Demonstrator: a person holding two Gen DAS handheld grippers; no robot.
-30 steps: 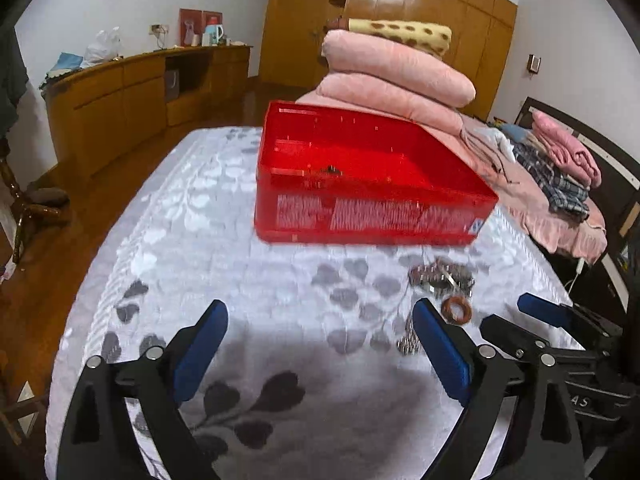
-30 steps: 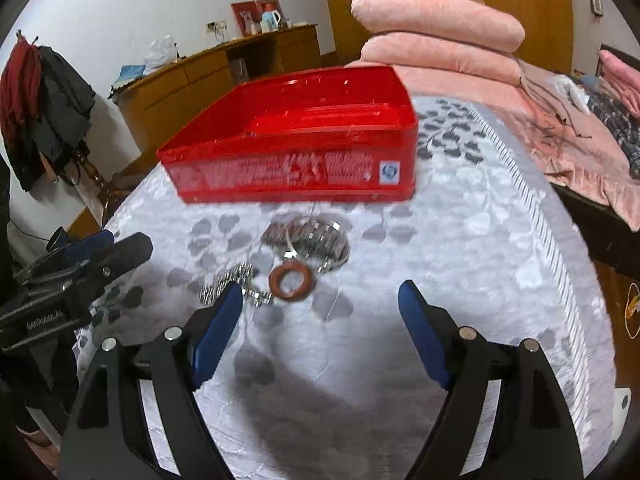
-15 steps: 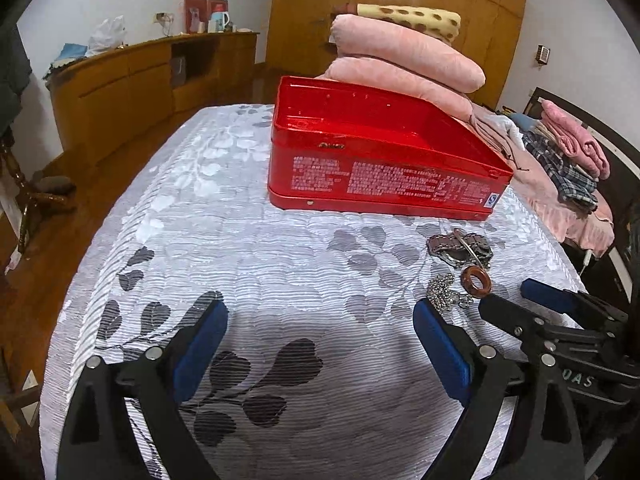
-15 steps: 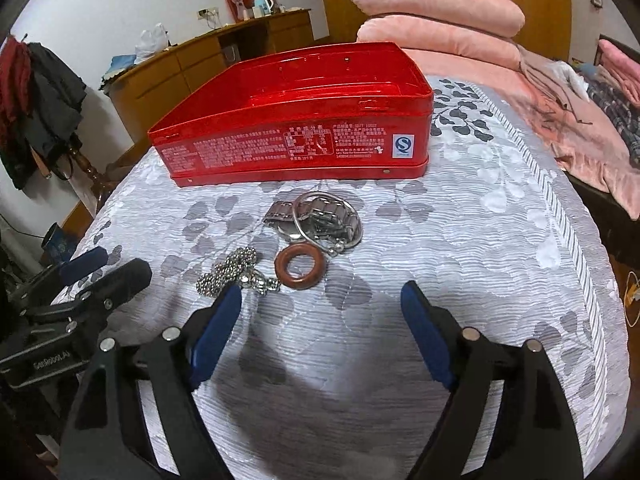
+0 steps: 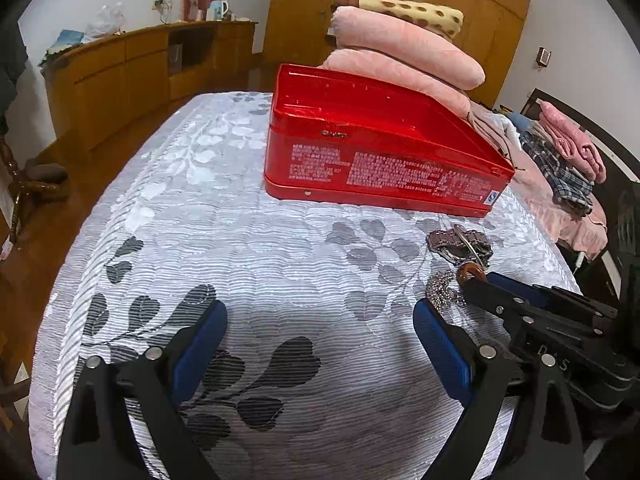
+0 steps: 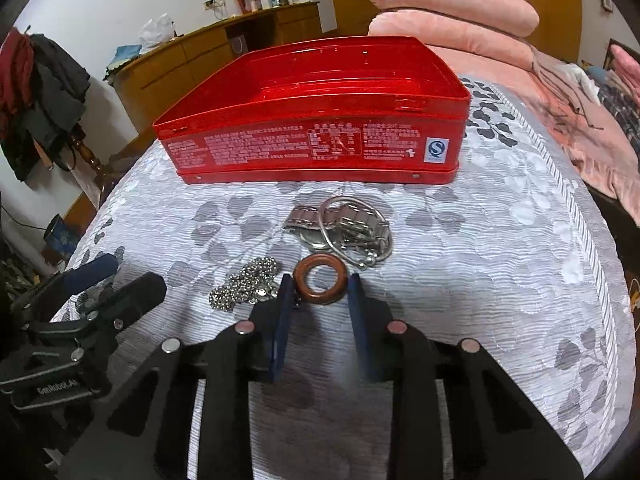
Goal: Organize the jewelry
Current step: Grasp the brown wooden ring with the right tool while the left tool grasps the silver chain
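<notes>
1. Red tin box (image 6: 312, 136): open-topped, white print on its side, standing on the bed.
2. Brown ring (image 6: 320, 285): flat on the bedspread, between the blue pads of the right tongs.
3. Silver bead chain (image 6: 246, 285): heaped just left of the ring.
4. Metal watch and hoop bangle (image 6: 344, 226): tangled together, between ring and box.

Home bedroom, bed (image 5: 248, 248), folded blankets (image 5: 404, 44), wooden wardrobe (image 5: 460, 4), sideboard (image 5: 120, 68)

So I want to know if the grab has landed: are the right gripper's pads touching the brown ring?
Cannot tell. In the right wrist view the right gripper, jaws just closing, flanks the brown ring; its pads meet the ring's outline, with no clear gap or contact.
</notes>
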